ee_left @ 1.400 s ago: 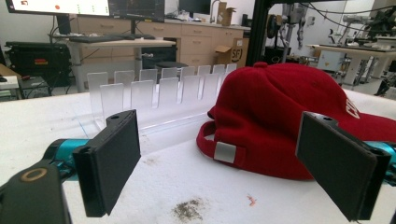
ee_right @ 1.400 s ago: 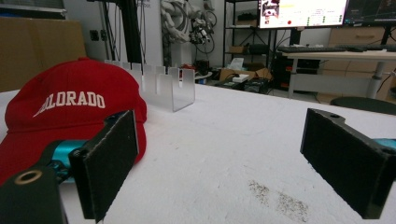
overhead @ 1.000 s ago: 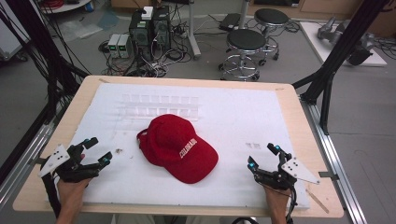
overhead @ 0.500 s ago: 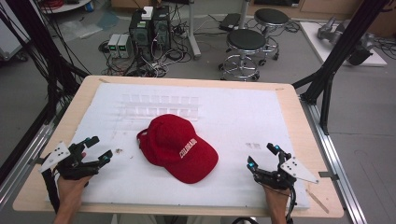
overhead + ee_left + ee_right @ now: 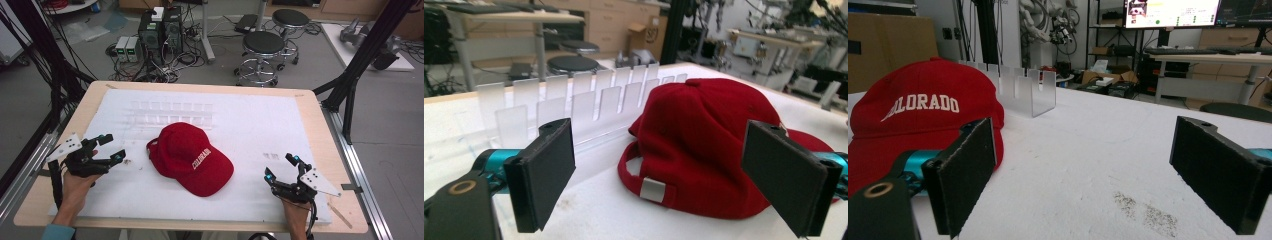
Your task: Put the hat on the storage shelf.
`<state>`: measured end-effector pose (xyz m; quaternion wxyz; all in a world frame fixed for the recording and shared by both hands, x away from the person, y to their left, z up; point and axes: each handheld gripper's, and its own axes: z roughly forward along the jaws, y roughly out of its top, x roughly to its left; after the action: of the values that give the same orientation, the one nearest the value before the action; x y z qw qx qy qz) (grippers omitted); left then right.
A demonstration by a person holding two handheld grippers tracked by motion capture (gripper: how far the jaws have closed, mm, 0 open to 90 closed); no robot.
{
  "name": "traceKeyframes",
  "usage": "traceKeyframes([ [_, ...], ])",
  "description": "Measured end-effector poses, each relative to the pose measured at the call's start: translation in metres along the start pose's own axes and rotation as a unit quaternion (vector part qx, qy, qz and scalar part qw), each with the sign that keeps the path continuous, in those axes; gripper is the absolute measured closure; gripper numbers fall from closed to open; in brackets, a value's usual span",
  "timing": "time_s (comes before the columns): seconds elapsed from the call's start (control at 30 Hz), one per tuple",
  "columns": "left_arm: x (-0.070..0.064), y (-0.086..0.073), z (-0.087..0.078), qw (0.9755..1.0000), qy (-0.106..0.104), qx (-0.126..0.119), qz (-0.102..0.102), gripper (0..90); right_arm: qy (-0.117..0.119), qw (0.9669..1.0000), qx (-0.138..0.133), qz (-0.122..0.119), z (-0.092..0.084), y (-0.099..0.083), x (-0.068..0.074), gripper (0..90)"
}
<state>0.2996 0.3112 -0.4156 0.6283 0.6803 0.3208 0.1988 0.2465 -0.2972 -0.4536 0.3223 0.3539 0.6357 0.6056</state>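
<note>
Both grippers (left [image 5: 111, 148], right [image 5: 281, 167]) gape wide, holding nothing, flanking the red cap [image 5: 190, 157]

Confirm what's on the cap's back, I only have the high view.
Observer: The red cap has a back opening with a strap and a pale tab, seen in the left gripper view.
Operator: Left gripper touching it?
Observer: No. The left gripper has its jaws open with the cap's back between and beyond them, clear of the pads.
Operator: That faint grid behind the cap?
Observer: A clear plastic rack of upright dividers, standing on the white mat.
Operator: Right side?
Observer: The right gripper is open, and the cap's lettered front lies off to its left.
</note>
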Motion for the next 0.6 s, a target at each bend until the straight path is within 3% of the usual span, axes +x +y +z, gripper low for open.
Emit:
traceKeyframes([
  [0.27,0.005,0.027,0.02,0.9987,-0.031,0.038,0.01,14.0,0.001,1.0,0.001,0.002,0.0,0.0,0.0,10.2],
  [0.4,0.003,0.036,0.037,0.9957,-0.053,0.071,0.026,14.0,0.001,1.0,0.0,0.0,0.0,0.0,-0.001,10.2],
  [0.6,0.001,0.045,0.056,0.994,-0.071,0.079,0.028,14.0,0.0,1.0,-0.001,0.0,0.0,0.0,-0.001,10.2],
])
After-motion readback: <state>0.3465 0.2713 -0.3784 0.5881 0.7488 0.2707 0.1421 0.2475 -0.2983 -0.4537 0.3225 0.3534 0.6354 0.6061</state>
